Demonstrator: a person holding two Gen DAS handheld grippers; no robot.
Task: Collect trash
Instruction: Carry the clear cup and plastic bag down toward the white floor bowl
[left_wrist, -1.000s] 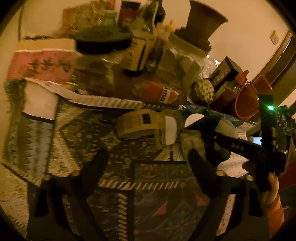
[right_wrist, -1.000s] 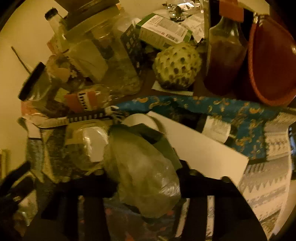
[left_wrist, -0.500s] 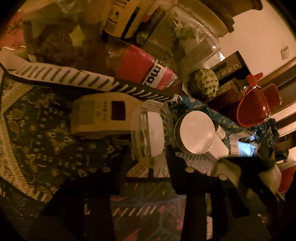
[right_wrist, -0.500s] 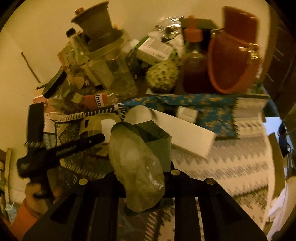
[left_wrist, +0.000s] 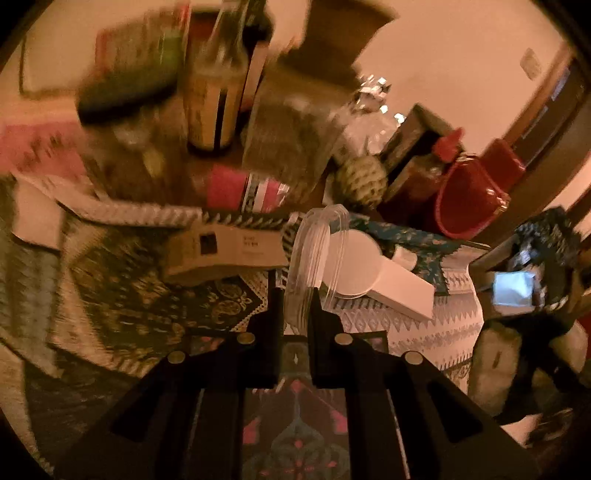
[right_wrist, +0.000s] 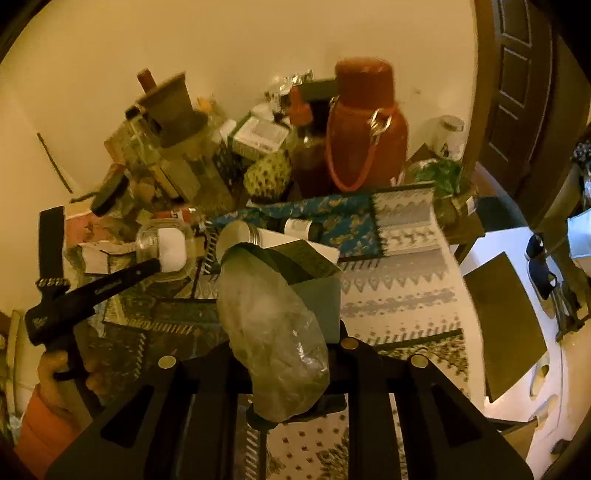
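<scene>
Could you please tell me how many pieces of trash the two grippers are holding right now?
2: a clear plastic container in the closing left gripper; a crumpled plastic bag in the right gripper. Anything behind it is hidden.

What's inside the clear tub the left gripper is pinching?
A white block shows through the clear tub. The left gripper is closing on its rim; anything behind the block stays hidden.

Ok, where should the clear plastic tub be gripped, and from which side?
By its rim, from the near side: the tub is tipped on edge, rim toward the camera, and its body looks too wide. The left gripper has its jaws closing with that rim between them.
</scene>
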